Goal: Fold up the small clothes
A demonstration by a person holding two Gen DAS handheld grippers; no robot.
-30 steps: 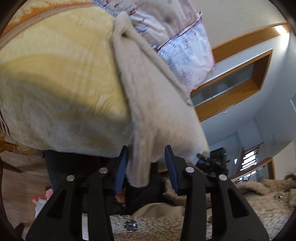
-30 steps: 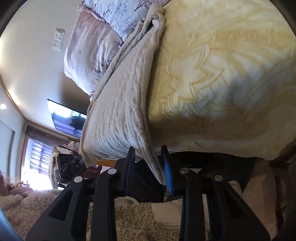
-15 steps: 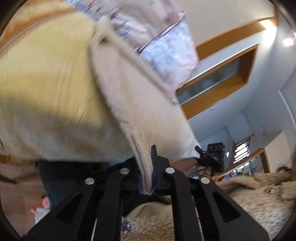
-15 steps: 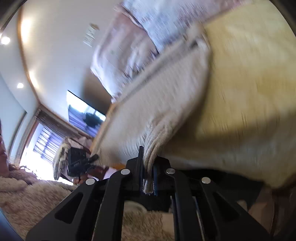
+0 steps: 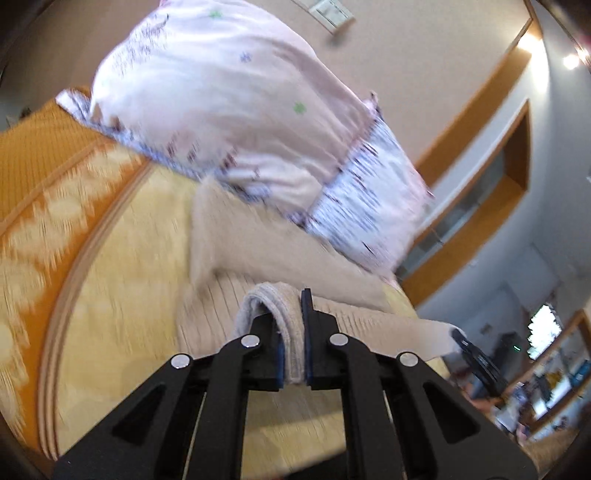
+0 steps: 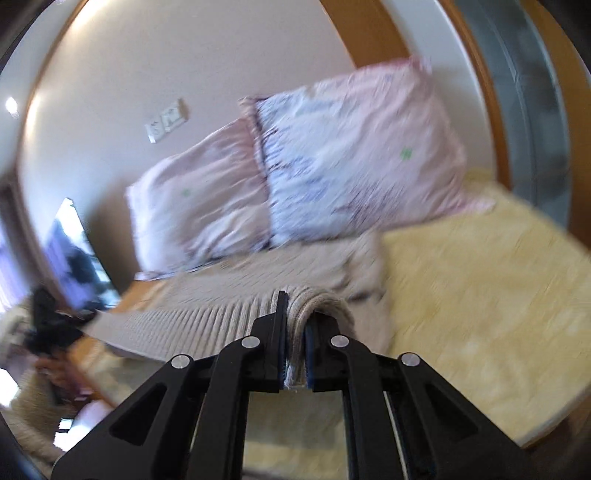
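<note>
Fingers of your left gripper point(image 5: 293, 347) are pinched nearly together on a rolled edge of the beige knit garment point(image 5: 258, 266), with only the thickness of the cloth between the blue pads. That garment lies spread on the yellow patterned bedspread point(image 5: 122, 295), its far end reaching up to the pink floral pillows point(image 5: 236, 99) by the wall. To the left of the bedspread you see an orange woven border point(image 5: 40, 155). Above the pillows a pale switch plate point(image 5: 332, 13) sits on the wall; any marking on it is too blurred to read.

Your right gripper point(image 6: 295, 350) is clamped the same way, its fingers closed down on another bunched fold of the knit garment point(image 6: 229, 291), ribbed hem running off to the left. Pillows point(image 6: 332, 162) stand behind it, and the bedspread point(image 6: 480, 295) stretches to the right. No container or legible writing shows in either view.
</note>
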